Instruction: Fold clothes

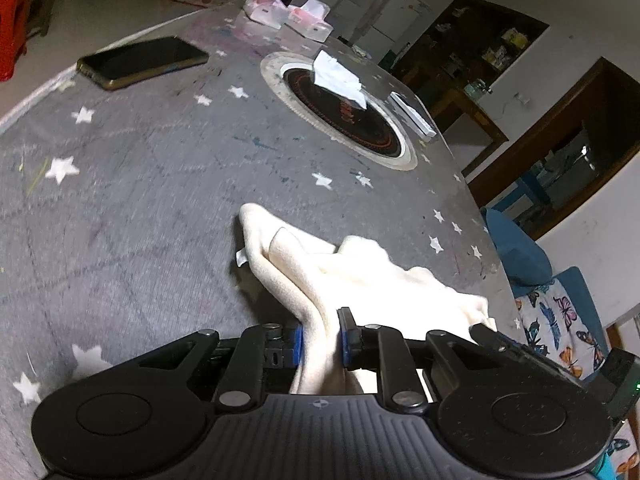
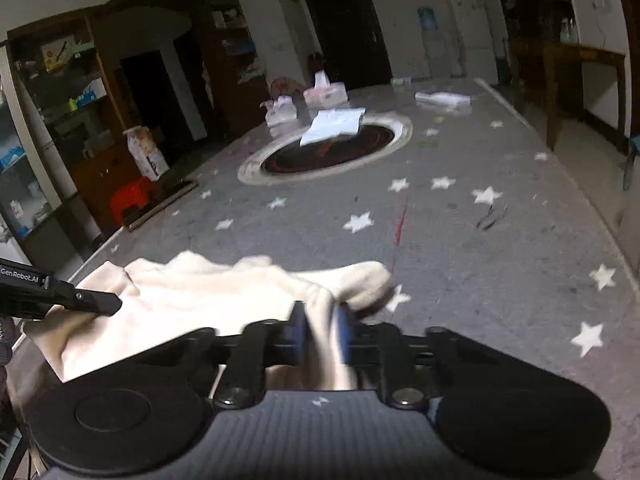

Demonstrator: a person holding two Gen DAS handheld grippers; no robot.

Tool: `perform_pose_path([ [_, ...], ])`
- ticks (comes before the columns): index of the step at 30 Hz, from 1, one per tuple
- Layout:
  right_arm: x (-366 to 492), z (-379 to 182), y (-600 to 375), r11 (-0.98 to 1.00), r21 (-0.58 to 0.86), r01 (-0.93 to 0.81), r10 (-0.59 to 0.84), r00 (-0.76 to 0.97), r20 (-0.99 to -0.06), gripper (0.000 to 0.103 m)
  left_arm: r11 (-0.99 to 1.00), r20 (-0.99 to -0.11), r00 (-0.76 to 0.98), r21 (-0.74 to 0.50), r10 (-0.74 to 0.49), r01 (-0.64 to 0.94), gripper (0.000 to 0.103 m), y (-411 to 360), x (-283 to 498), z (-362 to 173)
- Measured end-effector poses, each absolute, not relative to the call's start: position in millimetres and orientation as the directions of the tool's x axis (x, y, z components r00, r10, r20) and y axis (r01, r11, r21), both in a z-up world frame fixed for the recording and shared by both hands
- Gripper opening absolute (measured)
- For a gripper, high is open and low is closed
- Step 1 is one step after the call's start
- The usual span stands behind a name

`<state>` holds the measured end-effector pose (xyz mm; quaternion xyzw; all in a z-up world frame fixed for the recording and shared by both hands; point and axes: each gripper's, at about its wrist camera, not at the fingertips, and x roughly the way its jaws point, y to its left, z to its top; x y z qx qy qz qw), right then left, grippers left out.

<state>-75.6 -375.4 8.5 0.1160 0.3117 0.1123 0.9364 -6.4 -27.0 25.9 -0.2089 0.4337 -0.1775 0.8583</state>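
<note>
A cream fleece garment (image 1: 360,276) lies bunched on the grey star-patterned table cover (image 1: 140,208). My left gripper (image 1: 321,338) is shut on a fold of it near the table's front edge. In the right wrist view the same garment (image 2: 200,300) spreads to the left, and my right gripper (image 2: 322,330) is shut on another bunched fold. The left gripper's black body (image 2: 60,296) shows at the left edge, resting on the cloth. The right wrist view is blurred.
A black phone (image 1: 142,62) lies at the far left. A round black cooktop (image 1: 344,110) with white paper (image 1: 340,76) on it sits mid-table. Tissue packs (image 1: 288,14) and a white remote (image 1: 412,114) lie beyond. A blue chair (image 1: 524,256) stands right.
</note>
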Motion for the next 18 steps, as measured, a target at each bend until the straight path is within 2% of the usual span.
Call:
perform_pose_path([
  [7, -95, 38, -390, 0.965, 0.234, -0.12, 0.224, 0.838, -0.498, 0.01, 0.841, -0.644, 0.554, -0.491, -0.527, 0.228, 0.015, -62, 3, 47],
  [18, -120, 70, -451, 0.996, 0.074, 0.041, -0.001, 0.881, -0.474, 0.01, 0.784, -0.608, 0.495, -0.483, -0.621, 0.39, 0.014, -153, 21, 57],
])
